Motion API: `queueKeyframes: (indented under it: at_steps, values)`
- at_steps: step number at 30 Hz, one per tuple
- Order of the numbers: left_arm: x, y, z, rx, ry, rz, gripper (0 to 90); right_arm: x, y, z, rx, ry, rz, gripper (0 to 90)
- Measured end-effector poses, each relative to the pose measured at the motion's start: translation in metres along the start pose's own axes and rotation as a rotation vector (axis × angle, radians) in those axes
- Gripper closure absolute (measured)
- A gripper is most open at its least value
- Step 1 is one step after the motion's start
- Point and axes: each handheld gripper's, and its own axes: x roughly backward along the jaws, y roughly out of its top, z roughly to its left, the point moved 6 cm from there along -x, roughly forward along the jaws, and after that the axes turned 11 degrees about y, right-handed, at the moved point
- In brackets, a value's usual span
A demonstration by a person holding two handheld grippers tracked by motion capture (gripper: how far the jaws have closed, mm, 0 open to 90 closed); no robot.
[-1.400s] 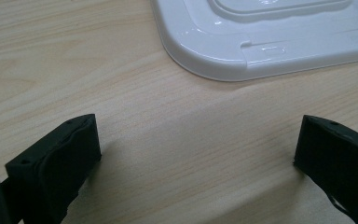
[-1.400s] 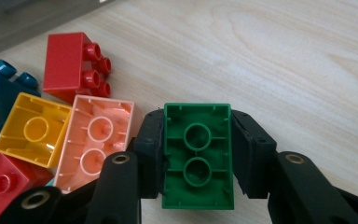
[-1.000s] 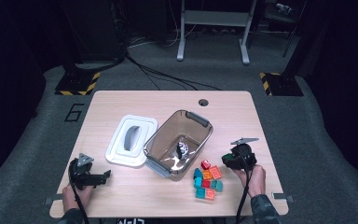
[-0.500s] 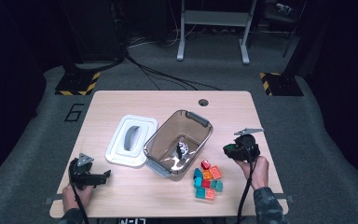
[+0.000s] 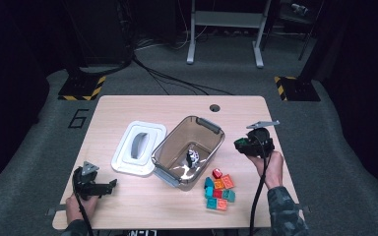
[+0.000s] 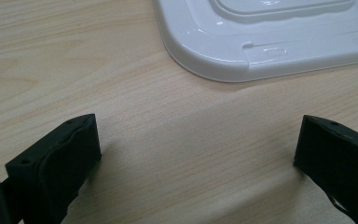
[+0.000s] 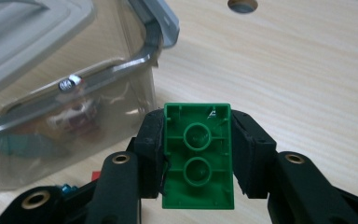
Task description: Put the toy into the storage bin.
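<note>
Green brick (image 7: 198,161) sits clamped in the right tool (image 5: 248,144), which has risen from beside the brick pile (image 5: 218,191) and now hangs level by the clear bin (image 5: 188,150). Left tool (image 6: 198,154) rests unmoved on the desk (image 5: 177,105), jaws apart.

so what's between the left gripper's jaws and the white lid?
Bare tabletop only, in the left gripper view; the left gripper is open, short of the white lid.

One marking can be read — a large dark "6" (image 5: 79,118) on the grey carpet floor (image 5: 49,147), just left of the wooden table (image 5: 142,105).
</note>
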Motion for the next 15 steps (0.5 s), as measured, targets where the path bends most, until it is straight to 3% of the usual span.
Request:
queueKeyframes:
  at_steps: [15]
  values:
    - [0.000,0.000,0.000,-0.001,0.000,0.000,0.0,0.007,0.041,0.013,0.066,0.017,-0.049,58.7]
